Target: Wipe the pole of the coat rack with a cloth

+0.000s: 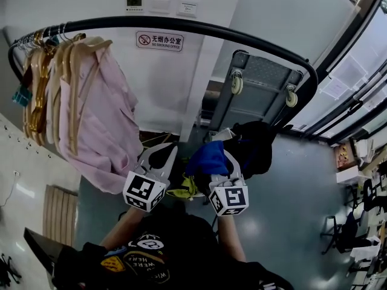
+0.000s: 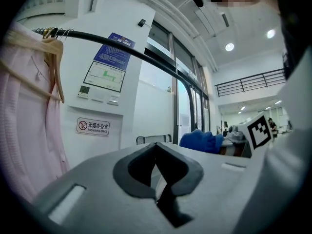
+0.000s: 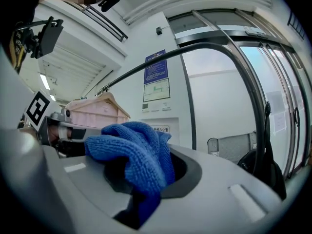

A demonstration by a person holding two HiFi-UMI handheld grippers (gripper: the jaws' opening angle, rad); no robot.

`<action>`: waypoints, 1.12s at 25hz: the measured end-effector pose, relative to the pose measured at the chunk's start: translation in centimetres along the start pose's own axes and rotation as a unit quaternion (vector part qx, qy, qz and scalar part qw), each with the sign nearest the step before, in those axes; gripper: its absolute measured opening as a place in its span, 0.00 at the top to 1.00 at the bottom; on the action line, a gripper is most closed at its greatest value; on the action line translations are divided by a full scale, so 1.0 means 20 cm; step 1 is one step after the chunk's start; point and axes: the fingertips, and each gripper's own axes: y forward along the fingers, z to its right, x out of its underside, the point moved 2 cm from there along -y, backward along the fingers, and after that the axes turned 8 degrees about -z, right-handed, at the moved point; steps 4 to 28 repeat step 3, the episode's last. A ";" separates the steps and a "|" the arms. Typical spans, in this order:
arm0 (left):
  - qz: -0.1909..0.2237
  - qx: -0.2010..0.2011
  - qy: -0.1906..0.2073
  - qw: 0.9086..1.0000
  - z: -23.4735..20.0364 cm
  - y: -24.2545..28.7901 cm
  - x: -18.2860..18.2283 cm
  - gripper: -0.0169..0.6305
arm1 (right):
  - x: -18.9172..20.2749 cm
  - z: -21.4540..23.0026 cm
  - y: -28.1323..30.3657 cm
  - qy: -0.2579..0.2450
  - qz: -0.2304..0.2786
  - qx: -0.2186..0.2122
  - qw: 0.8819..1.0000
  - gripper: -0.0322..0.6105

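Office: no-smoking-office wall sign (image 1: 159,40), glass doors (image 1: 357,92).

The person wears a black top (image 1: 158,255) printed with round badges in white, yellow and blue. The left gripper (image 1: 166,152) and the right gripper (image 1: 219,165) have pale grey moulded shells with dark grey jaw linings. Both carry white cubes (image 1: 144,191) with black square markers.

blue microfibre cloth (image 1: 207,159) – bunched, pinched in right gripper (image 3: 146,177) jaws, just below centre toward 6 o'clock | black tubular metal coat-rack pole (image 1: 199,28) – arcs 10 to 2 o'clock, bends down at 3; cloth hangs apart, below it
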 end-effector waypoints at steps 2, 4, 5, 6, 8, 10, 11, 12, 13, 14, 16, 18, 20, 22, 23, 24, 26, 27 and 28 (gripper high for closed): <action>-0.004 0.006 -0.001 1.000 0.02 0.00 0.01 0.97 | 0.01 -0.01 0.00 0.003 -0.003 -0.004 1.000 0.85; -0.005 0.008 -0.002 1.000 0.02 0.01 0.01 0.97 | 0.02 -0.02 0.00 0.005 -0.004 -0.005 1.000 0.85; -0.005 0.008 -0.002 1.000 0.02 0.01 0.01 0.97 | 0.02 -0.02 0.00 0.005 -0.004 -0.005 1.000 0.85; -0.005 0.008 -0.002 1.000 0.02 0.01 0.01 0.97 | 0.02 -0.02 0.00 0.005 -0.004 -0.005 1.000 0.85; -0.005 0.008 -0.002 1.000 0.02 0.01 0.01 0.97 | 0.02 -0.02 0.00 0.005 -0.004 -0.005 1.000 0.85; -0.005 0.008 -0.002 1.000 0.02 0.01 0.01 0.97 | 0.02 -0.02 0.00 0.005 -0.004 -0.005 1.000 0.85; -0.005 0.008 -0.002 1.000 0.02 0.01 0.01 0.97 | 0.02 -0.02 0.00 0.005 -0.004 -0.005 1.000 0.85; -0.005 0.008 -0.002 1.000 0.02 0.01 0.01 0.97 | 0.02 -0.02 0.00 0.005 -0.004 -0.005 1.000 0.85; -0.005 0.008 -0.002 1.000 0.02 0.01 0.01 0.97 | 0.02 -0.02 0.00 0.005 -0.004 -0.005 1.000 0.85; -0.005 0.008 -0.002 1.000 0.02 0.01 0.01 0.97 | 0.02 -0.02 0.00 0.005 -0.004 -0.005 1.000 0.85; -0.005 0.008 -0.002 1.000 0.02 0.01 0.01 0.97 | 0.02 -0.02 0.00 0.005 -0.004 -0.005 1.000 0.85; -0.005 0.008 -0.002 1.000 0.02 0.01 0.01 0.97 | 0.02 -0.02 0.00 0.005 -0.004 -0.005 1.000 0.85; -0.005 0.008 -0.002 1.000 0.02 0.01 0.01 0.97 | 0.02 -0.02 0.00 0.005 -0.004 -0.005 1.000 0.85; -0.005 0.008 -0.002 1.000 0.02 0.01 0.01 0.97 | 0.02 -0.02 0.00 0.005 -0.004 -0.005 1.000 0.85; -0.005 0.008 -0.002 1.000 0.02 0.01 0.01 0.97 | 0.02 -0.02 0.00 0.005 -0.004 -0.005 1.000 0.85; -0.005 0.008 -0.002 1.000 0.02 0.01 0.01 0.97 | 0.02 -0.02 0.00 0.005 -0.004 -0.005 1.000 0.85; -0.005 0.008 -0.002 1.000 0.02 0.01 0.01 0.97 | 0.02 -0.02 0.00 0.005 -0.004 -0.005 1.000 0.85; -0.005 0.008 -0.002 1.000 0.02 0.01 0.01 0.97 | 0.02 -0.02 0.00 0.005 -0.004 -0.005 1.000 0.85; -0.005 0.008 -0.002 1.000 0.02 0.01 0.01 0.97 | 0.02 -0.02 0.00 0.005 -0.004 -0.005 1.000 0.85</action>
